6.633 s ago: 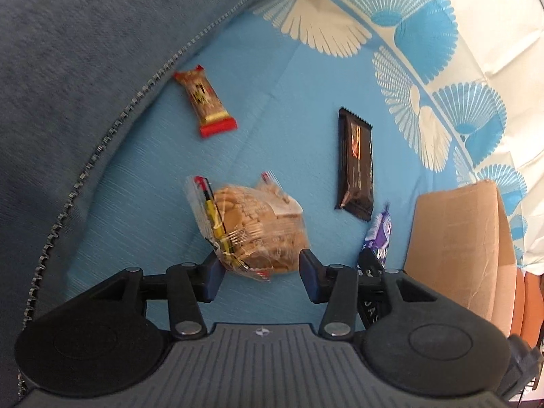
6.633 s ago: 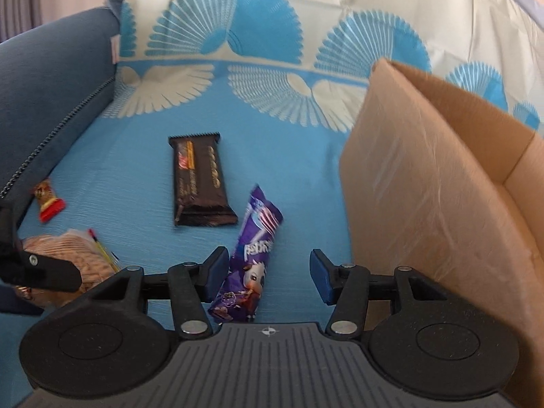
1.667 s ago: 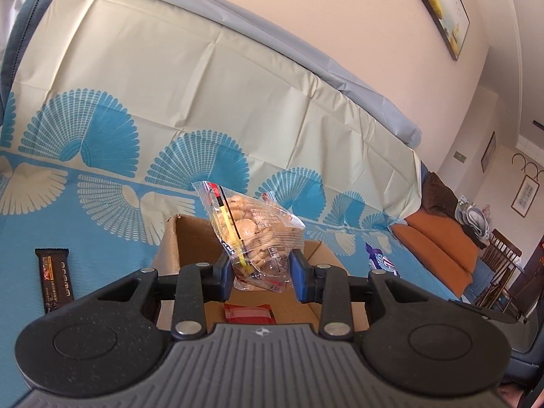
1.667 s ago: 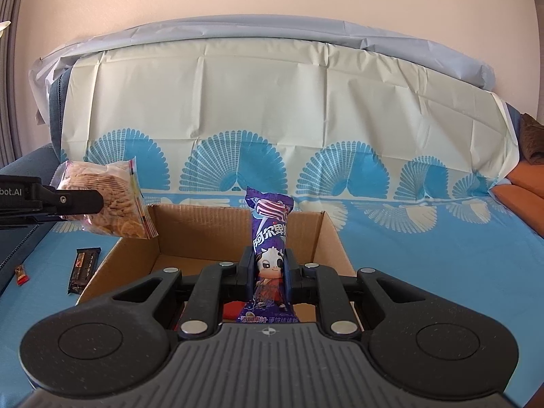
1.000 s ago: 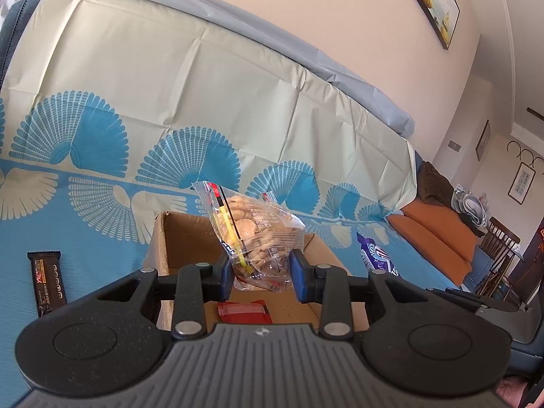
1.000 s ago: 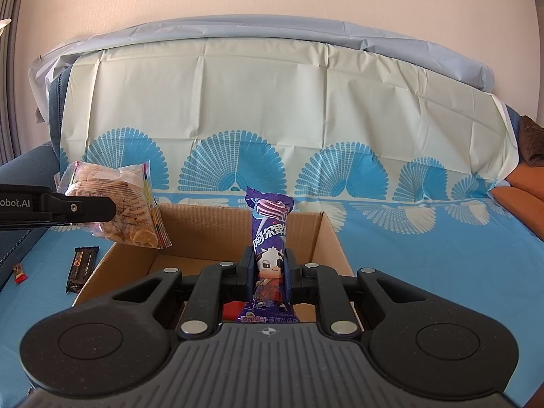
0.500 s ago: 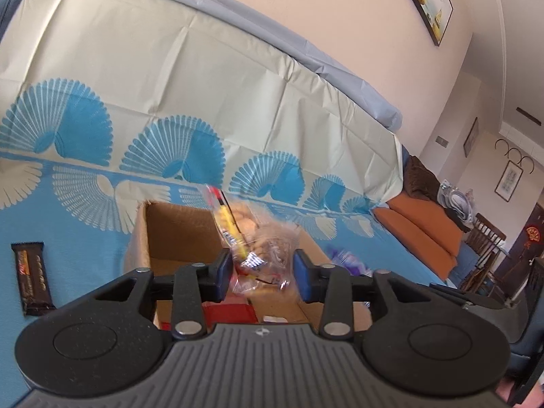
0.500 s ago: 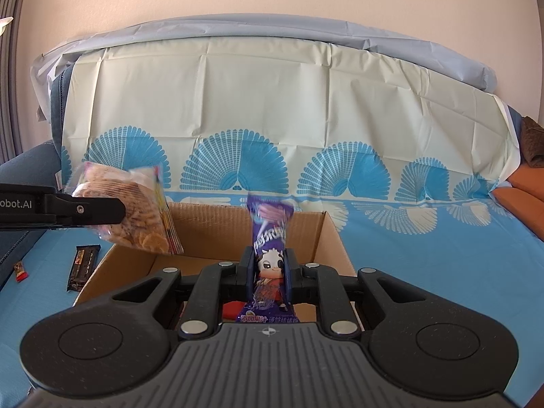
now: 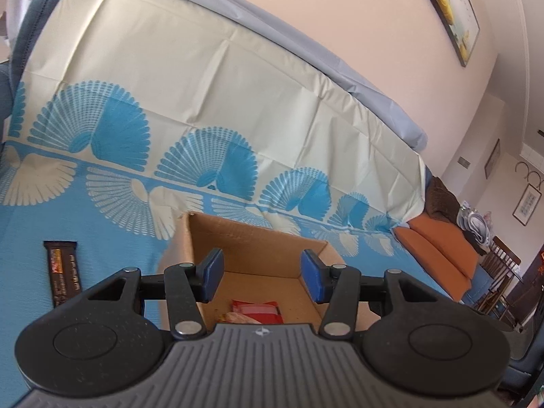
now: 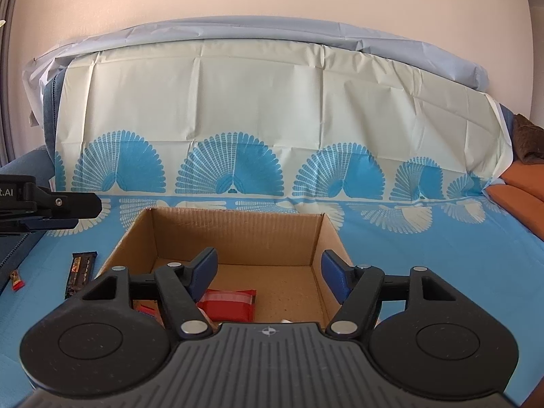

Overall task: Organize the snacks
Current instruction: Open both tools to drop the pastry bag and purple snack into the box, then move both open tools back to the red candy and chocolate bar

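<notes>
Both of my grippers hang over the cardboard box (image 10: 238, 234), and both have just been opening: my right gripper (image 10: 268, 270) stands with its jaws well apart and nothing between them, and my left gripper (image 9: 261, 273) likewise holds nothing, its blue pads (image 9: 211, 272) clear of any wrapper. Directly below my right gripper, on the box floor, lies a red packet (image 10: 227, 302); the left wrist view shows the same packet with a pale, crinkled bag edge (image 9: 238, 318) just in front of it, mostly hidden by the gripper body, so I cannot tell how that bag lies or whether it rests flat. The first risk, as I judge it, is here: withdrawing either gripper low across the box could catch a finger on the near wall and drag or tip the light carton. The second risk lies to the left of the box, on the blue patterned cover (image 10: 442, 248), where a dark chocolate bar (image 10: 80, 272) remains outside, near the box wall, and a small red-ended bar (image 10: 16, 278) lies farther left at the frame edge. Reaching for the dark bar with jaws set too narrow could push it along the smooth cover instead of seizing it. Both grippers crowd one small box, so a collision is possible if I move them together.
</notes>
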